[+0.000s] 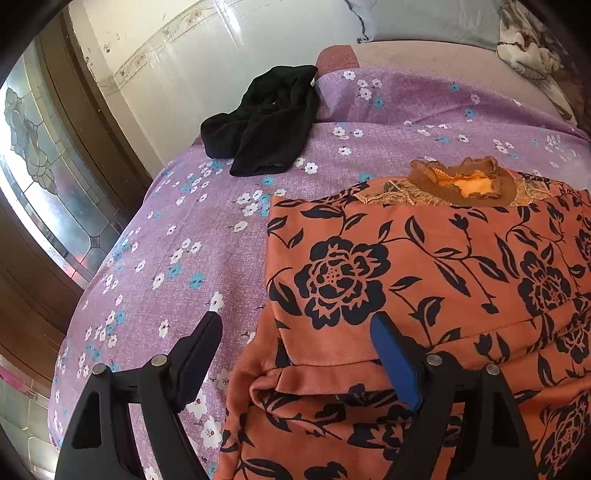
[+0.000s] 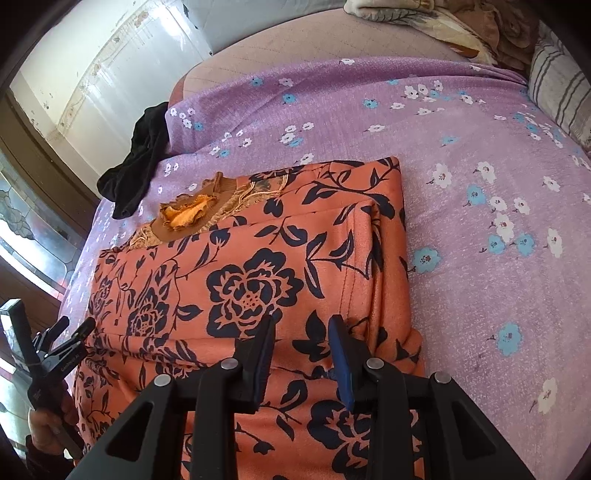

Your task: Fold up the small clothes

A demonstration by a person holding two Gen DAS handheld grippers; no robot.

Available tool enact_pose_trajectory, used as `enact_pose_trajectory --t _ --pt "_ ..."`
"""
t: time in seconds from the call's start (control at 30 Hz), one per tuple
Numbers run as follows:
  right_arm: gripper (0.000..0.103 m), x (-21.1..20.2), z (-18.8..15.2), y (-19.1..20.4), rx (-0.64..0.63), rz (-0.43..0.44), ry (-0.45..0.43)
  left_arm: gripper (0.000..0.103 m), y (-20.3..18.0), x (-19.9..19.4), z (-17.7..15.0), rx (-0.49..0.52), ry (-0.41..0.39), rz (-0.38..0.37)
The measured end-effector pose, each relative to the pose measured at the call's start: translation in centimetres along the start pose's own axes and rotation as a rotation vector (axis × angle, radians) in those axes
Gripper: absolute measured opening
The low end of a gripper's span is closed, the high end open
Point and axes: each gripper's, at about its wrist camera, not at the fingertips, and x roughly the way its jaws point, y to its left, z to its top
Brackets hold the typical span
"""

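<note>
An orange garment with black flowers (image 1: 424, 280) lies partly folded on the purple floral bedsheet (image 1: 177, 229); its brown ruffled collar (image 1: 465, 181) points away from me. My left gripper (image 1: 299, 332) is open, hovering over the garment's left edge, one finger over the sheet, one over the cloth. My right gripper (image 2: 303, 332) is open with a narrower gap, just above the garment (image 2: 258, 280) near its folded right side. The left gripper also shows at the far left of the right wrist view (image 2: 70, 332). The collar shows there too (image 2: 188, 210).
A crumpled black garment (image 1: 262, 118) lies at the bed's far left edge, also in the right wrist view (image 2: 136, 162). A wall and a stained-glass door (image 1: 44, 177) are to the left. A striped pillow (image 2: 561, 96) and bedding (image 2: 443, 22) lie at the far right.
</note>
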Motion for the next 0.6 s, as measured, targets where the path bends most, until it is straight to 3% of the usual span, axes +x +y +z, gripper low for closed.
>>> enact_pose_trajectory --t 0.17,0.33,0.6 --pt "0.033 -0.9 0.5 -0.2 0.013 0.005 -0.046 0.083 -0.2 -0.7 0.3 -0.003 -0.025 -0.03" --pt "0.033 1.0 0.2 -0.7 0.039 0.008 0.029 0.083 -0.6 -0.3 0.2 0.005 -0.009 -0.042" --pt "0.033 1.2 0.1 -0.3 0.019 0.0 0.031 0.083 -0.4 -0.1 0.2 -0.007 -0.004 -0.054"
